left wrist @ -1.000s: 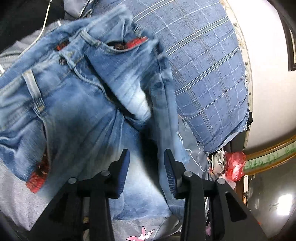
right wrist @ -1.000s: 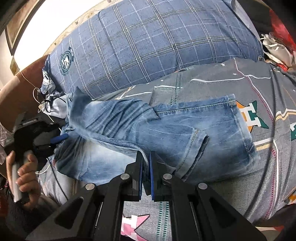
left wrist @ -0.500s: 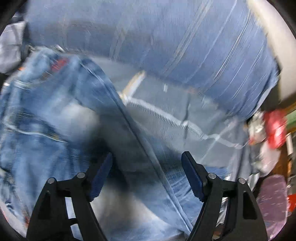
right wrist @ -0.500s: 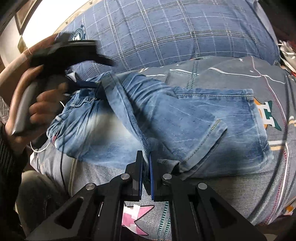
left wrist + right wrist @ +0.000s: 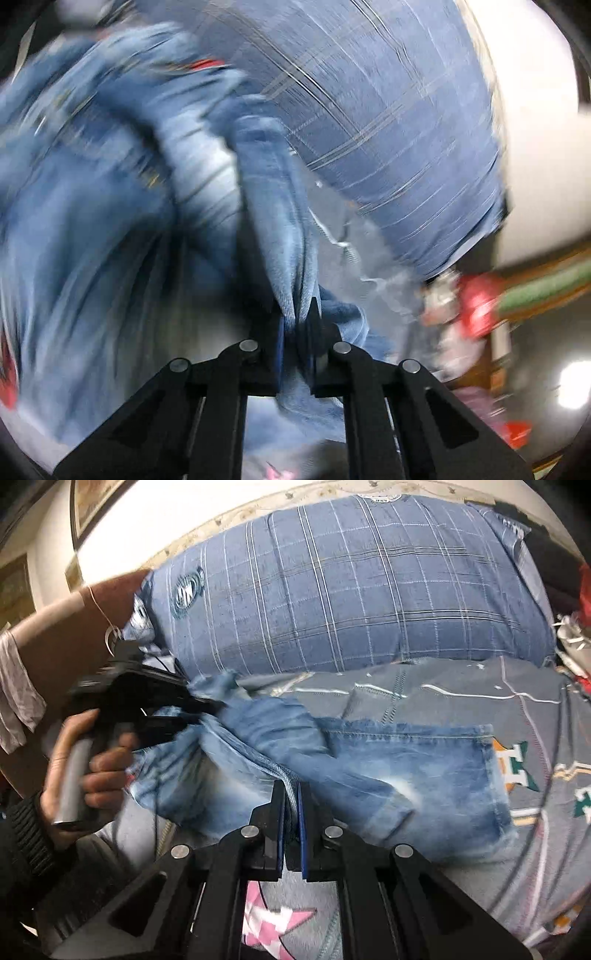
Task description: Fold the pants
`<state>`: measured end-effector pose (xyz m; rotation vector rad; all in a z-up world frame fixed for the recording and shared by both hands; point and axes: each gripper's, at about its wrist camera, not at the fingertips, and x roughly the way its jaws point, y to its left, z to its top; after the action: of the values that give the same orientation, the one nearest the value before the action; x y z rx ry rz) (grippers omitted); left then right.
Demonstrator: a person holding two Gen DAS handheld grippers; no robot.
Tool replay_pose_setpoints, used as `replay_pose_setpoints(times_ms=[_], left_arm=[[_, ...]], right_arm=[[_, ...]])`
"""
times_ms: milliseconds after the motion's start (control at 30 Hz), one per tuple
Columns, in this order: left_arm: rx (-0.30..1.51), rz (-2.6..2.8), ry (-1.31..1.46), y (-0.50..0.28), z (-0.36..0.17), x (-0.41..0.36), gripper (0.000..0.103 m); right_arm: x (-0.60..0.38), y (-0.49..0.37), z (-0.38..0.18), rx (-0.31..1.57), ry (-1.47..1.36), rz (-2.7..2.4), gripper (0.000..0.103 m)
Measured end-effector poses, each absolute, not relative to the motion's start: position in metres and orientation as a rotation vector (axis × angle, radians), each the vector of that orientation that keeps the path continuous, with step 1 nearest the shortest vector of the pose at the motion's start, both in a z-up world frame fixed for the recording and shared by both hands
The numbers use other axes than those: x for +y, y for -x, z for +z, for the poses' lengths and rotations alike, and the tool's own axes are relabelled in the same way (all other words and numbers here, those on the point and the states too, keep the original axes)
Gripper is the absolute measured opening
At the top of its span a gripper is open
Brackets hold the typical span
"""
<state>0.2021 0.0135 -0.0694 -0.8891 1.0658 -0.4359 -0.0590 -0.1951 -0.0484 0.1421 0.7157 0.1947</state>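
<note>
Across the grey patterned bedspread [image 5: 461, 705], below a blue plaid pillow [image 5: 351, 590], lie the jeans [image 5: 406, 768], one leg flat toward the right. Left hand [image 5: 79, 771], fist round its handle, points the left gripper [image 5: 297, 314] slightly downward; its jaws have just closed, pinching a denim fold. Right gripper [image 5: 291, 794] clamps the jeans' seamed edge.

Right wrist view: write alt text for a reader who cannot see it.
The right claw is clamped on a folded edge of blue jeans that lie across a patterned grey bedspread. On the left of the frame, a hand holds the left claw, which grips another part of the jeans. A blue plaid pillow lies behind.
</note>
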Motion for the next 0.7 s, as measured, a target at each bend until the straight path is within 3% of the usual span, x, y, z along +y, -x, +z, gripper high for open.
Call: replay_pose_setpoints(times_ms=[200, 367, 700], left_arm=[[1.116, -0.422, 0.85, -0.176, -0.106, 0.027, 0.011], [1.099, -0.428, 0.799, -0.173, -0.099, 0.025, 0.011], [1.055, -0.49, 0.797, -0.166, -0.085, 0.025, 0.011]], right_arm=[[-0.193, 0.048, -0.067, 0.848, -0.206, 0.074, 0.004], [-0.185, 0.037, -0.078, 0.913, -0.184, -0.007, 0.004], [-0.189, 0.045, -0.067, 0.866, -0.236, -0.058, 0.005]])
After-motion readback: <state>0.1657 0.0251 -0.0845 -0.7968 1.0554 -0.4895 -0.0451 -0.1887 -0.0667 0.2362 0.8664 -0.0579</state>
